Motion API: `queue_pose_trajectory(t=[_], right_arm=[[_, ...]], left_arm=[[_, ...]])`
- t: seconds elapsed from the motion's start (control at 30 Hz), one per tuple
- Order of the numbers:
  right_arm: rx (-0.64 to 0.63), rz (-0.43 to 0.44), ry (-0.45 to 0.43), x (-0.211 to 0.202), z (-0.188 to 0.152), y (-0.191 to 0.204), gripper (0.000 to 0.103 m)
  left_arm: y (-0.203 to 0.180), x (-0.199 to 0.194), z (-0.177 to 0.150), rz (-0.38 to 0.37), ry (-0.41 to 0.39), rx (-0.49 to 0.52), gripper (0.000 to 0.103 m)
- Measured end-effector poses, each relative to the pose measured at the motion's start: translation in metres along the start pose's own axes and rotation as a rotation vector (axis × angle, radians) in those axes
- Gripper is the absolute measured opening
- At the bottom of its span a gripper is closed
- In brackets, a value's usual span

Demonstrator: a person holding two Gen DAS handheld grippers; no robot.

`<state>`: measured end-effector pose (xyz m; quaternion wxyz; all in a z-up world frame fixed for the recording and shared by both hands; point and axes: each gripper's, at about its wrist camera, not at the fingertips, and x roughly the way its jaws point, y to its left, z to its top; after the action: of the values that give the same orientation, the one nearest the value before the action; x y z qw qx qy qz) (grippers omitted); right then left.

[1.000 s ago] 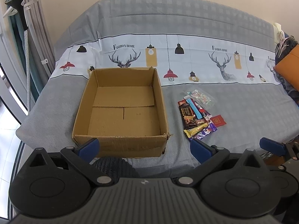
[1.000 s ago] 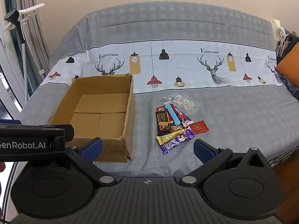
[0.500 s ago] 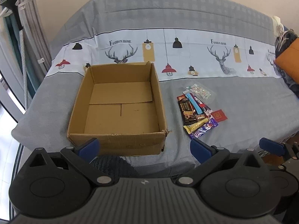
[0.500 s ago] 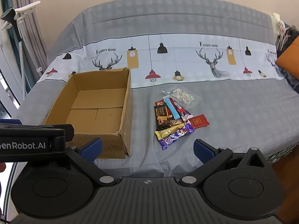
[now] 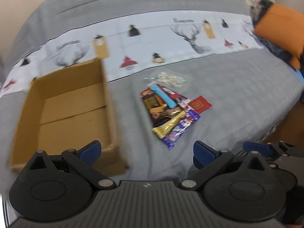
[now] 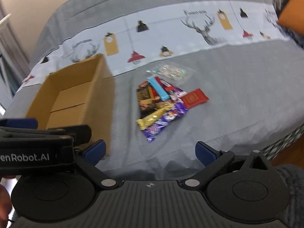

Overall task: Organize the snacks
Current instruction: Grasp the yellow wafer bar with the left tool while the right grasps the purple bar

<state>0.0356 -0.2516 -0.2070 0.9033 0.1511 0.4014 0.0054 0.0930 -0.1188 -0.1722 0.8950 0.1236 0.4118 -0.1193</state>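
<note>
Right wrist view shows the snack pile lying on the bed straight ahead of the right gripper, which is spread and empty. The gold bar runs diagonally, near-left to far-right. The left gripper, also spread and empty, sits nearer the cardboard box.

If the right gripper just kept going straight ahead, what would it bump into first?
Probably the snack pile. The right gripper is open, and the purple wrapper at the near end of the pile lies between its fingers' line. Depth is hard to judge; it might meet the grey bedspread just before it.
</note>
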Motion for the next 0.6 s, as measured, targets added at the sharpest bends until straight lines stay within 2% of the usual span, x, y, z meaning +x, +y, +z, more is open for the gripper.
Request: queue_pose_trajectory(t=[0.07, 0.13, 0.23, 0.3, 0.33, 0.37, 0.4, 0.43, 0.5, 0.53, 0.6], right_arm=[[0.024, 0.008, 0.010, 0.020, -0.002, -0.019, 0.098], [0.061, 0.021, 0.007, 0.037, -0.002, -0.041, 0.096], [0.114, 0.054, -0.003, 0.061, 0.004, -0.075, 0.090], [0.123, 0.065, 0.006, 0.079, 0.011, -0.092, 0.071], [0.127, 0.082, 0.011, 0.088, 0.014, -0.100, 0.066], [0.148, 0.104, 0.023, 0.098, 0.016, -0.107, 0.053], [0.202, 0.150, 0.035, 0.108, 0.019, -0.117, 0.044], [0.261, 0.196, 0.042, 0.115, 0.020, -0.124, 0.044], [0.369, 0.283, 0.051, 0.131, 0.023, -0.139, 0.044], [0.410, 0.303, 0.055, 0.139, 0.024, -0.145, 0.043], [0.483, 0.357, 0.075, 0.154, 0.026, -0.151, 0.043]], left_arm=[[-0.008, 0.031, 0.007, -0.046, 0.059, 0.004, 0.103], [-0.012, 0.059, 0.011, -0.060, 0.075, -0.028, 0.103], [-0.018, 0.097, 0.017, -0.053, 0.006, -0.018, 0.103], [-0.018, 0.121, 0.022, -0.099, -0.016, -0.015, 0.102], [-0.017, 0.130, 0.025, -0.114, -0.013, -0.022, 0.095], [-0.018, 0.140, 0.028, -0.114, -0.009, -0.020, 0.091], [-0.018, 0.150, 0.031, -0.110, -0.003, -0.009, 0.077], [-0.017, 0.161, 0.033, -0.096, 0.016, -0.008, 0.064], [-0.010, 0.177, 0.037, -0.127, 0.054, -0.039, 0.052], [-0.006, 0.183, 0.038, -0.154, 0.067, -0.055, 0.049], [-0.004, 0.195, 0.039, -0.201, 0.096, -0.043, 0.049]])
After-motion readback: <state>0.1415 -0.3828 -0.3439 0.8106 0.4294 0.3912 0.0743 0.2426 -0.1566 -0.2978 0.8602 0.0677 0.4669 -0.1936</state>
